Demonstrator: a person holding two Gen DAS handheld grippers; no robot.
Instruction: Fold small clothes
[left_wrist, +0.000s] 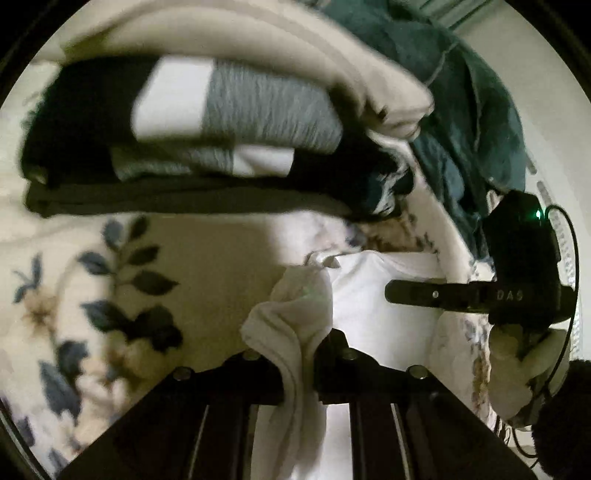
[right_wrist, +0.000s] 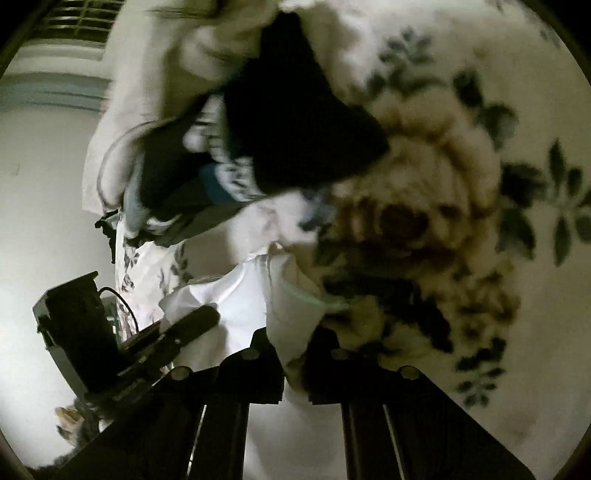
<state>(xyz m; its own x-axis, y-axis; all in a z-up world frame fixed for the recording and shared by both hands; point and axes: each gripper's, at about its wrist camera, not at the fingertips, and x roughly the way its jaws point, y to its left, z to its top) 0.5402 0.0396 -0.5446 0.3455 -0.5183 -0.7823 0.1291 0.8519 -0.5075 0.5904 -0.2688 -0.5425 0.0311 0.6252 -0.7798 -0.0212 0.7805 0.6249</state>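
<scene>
A small white garment (left_wrist: 373, 295) is held up between both grippers above a floral blanket (left_wrist: 74, 295). My left gripper (left_wrist: 295, 354) is shut on one bunched edge of it, the cloth hanging down between the jaws. My right gripper (right_wrist: 291, 350) is shut on the other edge of the white garment (right_wrist: 243, 295). The right gripper also shows in the left wrist view (left_wrist: 461, 293), at the right. The left gripper shows in the right wrist view (right_wrist: 192, 325), at the lower left.
A stack of folded clothes (left_wrist: 184, 147), black, grey and white, lies on the blanket beyond the garment; it also shows in the right wrist view (right_wrist: 288, 122). A dark teal garment (left_wrist: 461, 110) lies at the upper right. The floral blanket (right_wrist: 480, 184) fills the right.
</scene>
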